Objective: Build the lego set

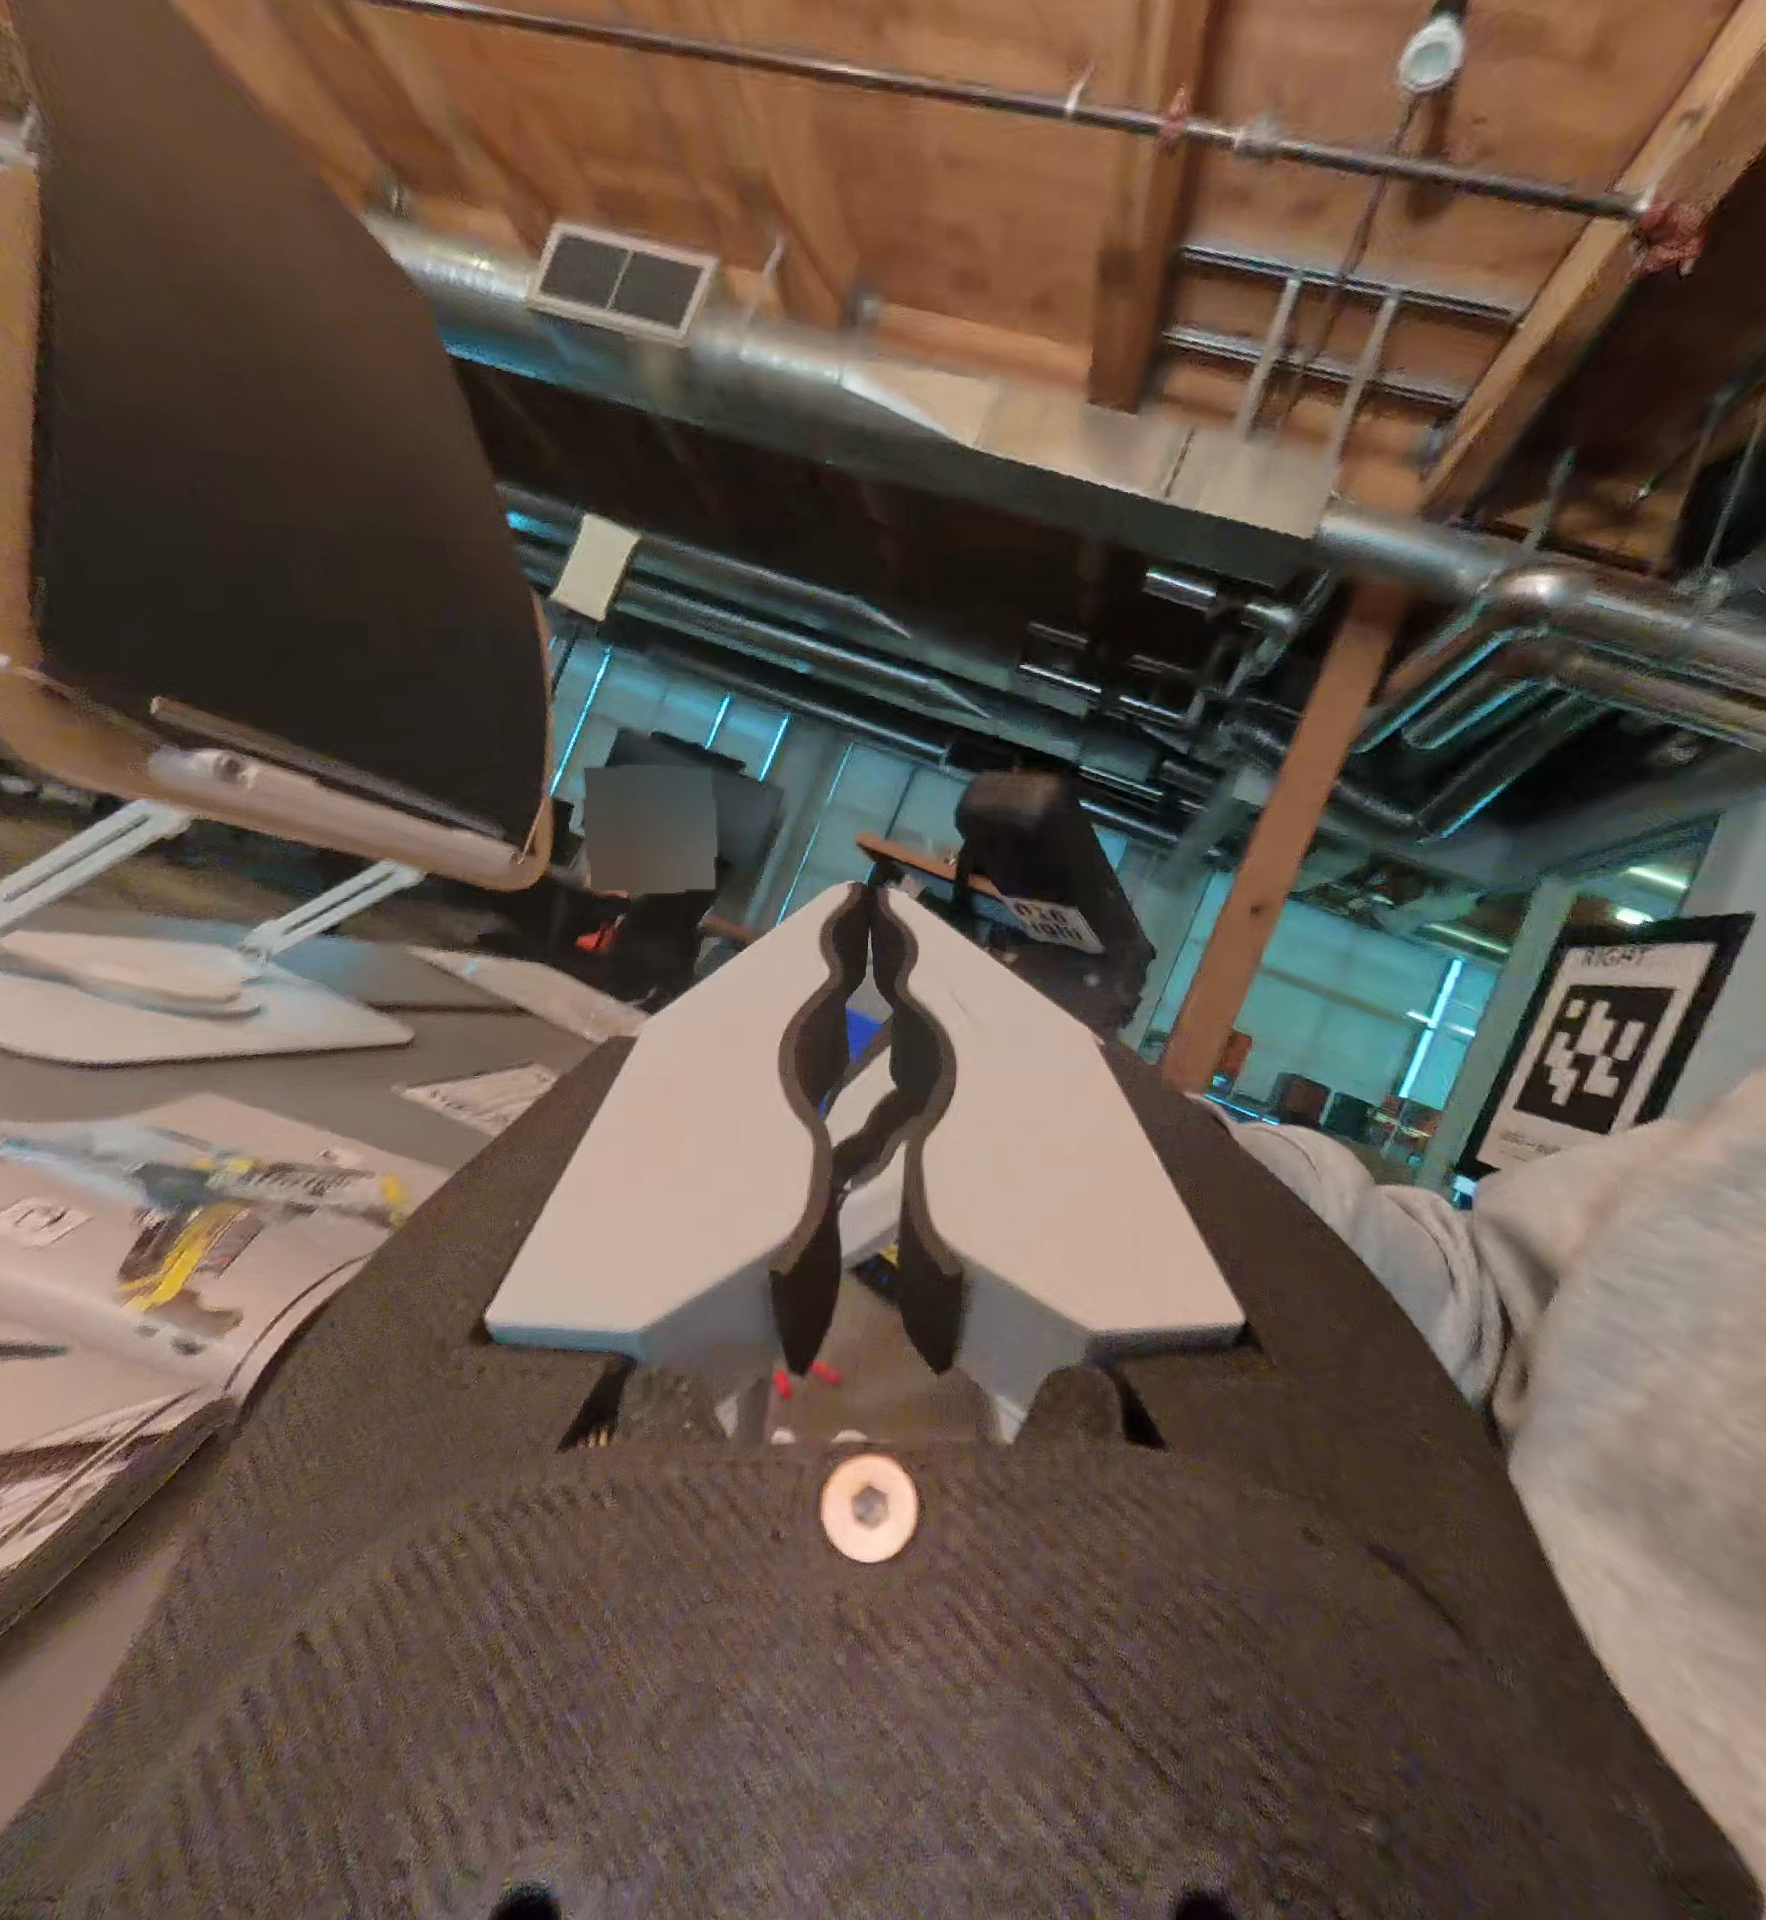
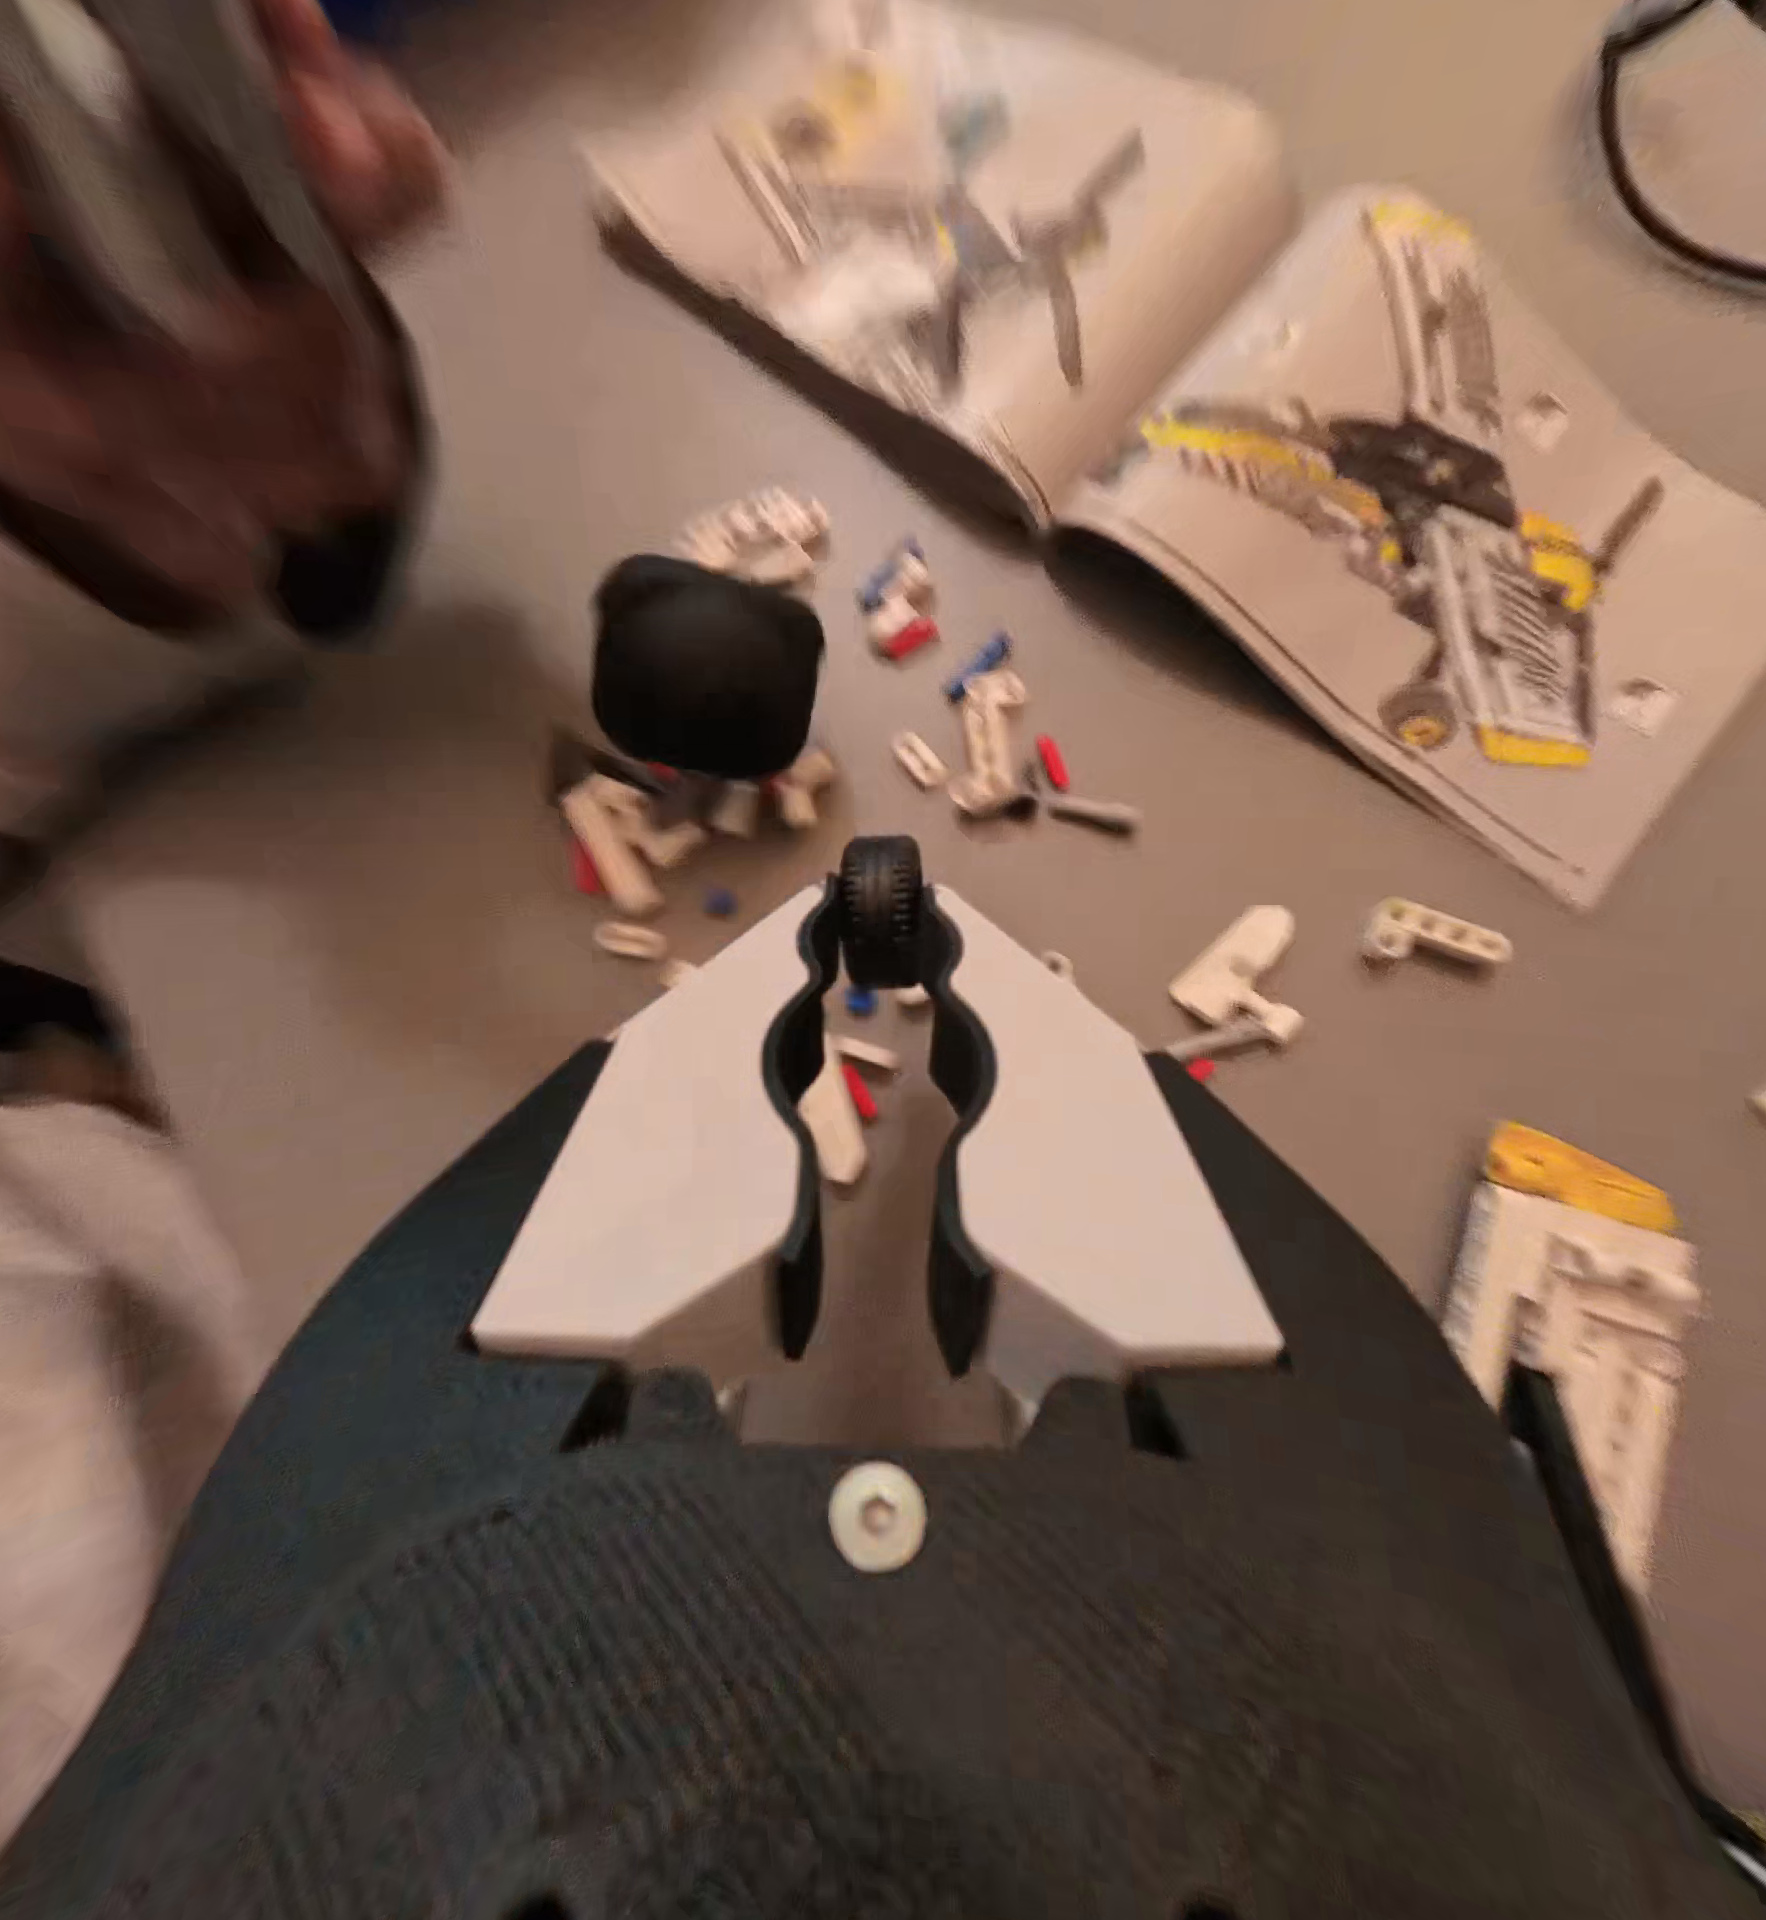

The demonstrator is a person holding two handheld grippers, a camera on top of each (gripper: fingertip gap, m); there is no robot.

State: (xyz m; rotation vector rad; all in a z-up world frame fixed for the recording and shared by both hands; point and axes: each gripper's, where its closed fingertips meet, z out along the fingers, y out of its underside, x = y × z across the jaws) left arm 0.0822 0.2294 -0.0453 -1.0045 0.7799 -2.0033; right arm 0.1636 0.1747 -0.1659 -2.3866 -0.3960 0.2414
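Note:
In the right wrist view my right gripper (image 2: 880, 920) is shut on a small black tyre (image 2: 880, 904) and holds it above the grey table (image 2: 339, 935). Loose white, red and blue lego pieces (image 2: 983, 727) lie just beyond it. A white and yellow part-built assembly (image 2: 1575, 1278) lies at the right. In the left wrist view my left gripper (image 1: 874, 930) points up and away from the table with its fingertips together. A thin dark sliver shows at its tips; I cannot tell whether it is held.
An open instruction booklet (image 2: 1378, 499) lies at the far right; it also shows in the left wrist view (image 1: 79, 1299). A black rounded object (image 2: 707, 665) stands among the pieces. A blurred hand (image 2: 162, 312) is at top left. A dark screen on a white stand (image 1: 235, 436) stands left. The gap from one gripper's tips to the other's is roughly 15 centimetres.

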